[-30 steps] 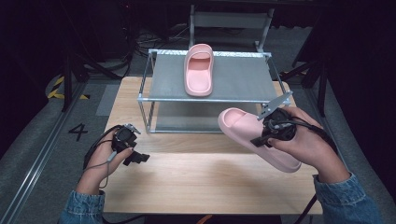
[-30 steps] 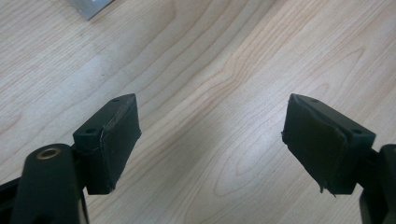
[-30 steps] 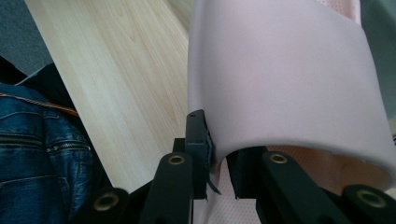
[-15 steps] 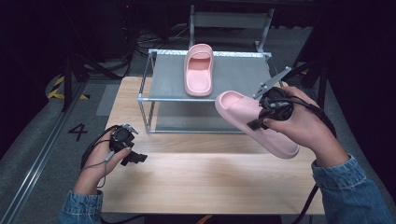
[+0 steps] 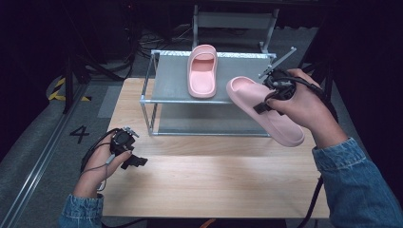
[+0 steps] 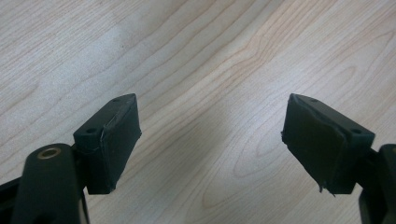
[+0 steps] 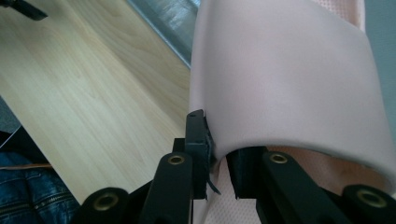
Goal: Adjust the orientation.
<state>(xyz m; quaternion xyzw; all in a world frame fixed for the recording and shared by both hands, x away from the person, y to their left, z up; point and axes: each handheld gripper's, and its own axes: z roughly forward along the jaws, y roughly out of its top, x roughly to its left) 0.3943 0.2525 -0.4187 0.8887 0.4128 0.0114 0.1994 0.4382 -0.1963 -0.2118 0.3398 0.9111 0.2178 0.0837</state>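
A pink slipper (image 5: 266, 111) hangs in the air at the right of the rack, toe toward the shelf, with my right gripper (image 5: 264, 102) shut on its strap. In the right gripper view the strap (image 7: 285, 79) curves over the jaws, whose pads (image 7: 197, 140) pinch its lower edge. A second pink slipper (image 5: 203, 71) lies on the grey top shelf (image 5: 171, 85) of the metal rack. My left gripper (image 5: 135, 161) rests low over the wooden table (image 5: 214, 180) at the left, open, with bare wood between its pads (image 6: 114, 140).
The rack has a metal frame (image 5: 147, 102) and a lower shelf (image 5: 209, 124). Behind it stands a grey stand (image 5: 233, 21). Dark floor with cables and a painted "4" (image 5: 79, 134) lies left of the table.
The right hand has lifted the held slipper up and away from the table's front, toward the rack's top right corner. The left gripper has stayed where it was.
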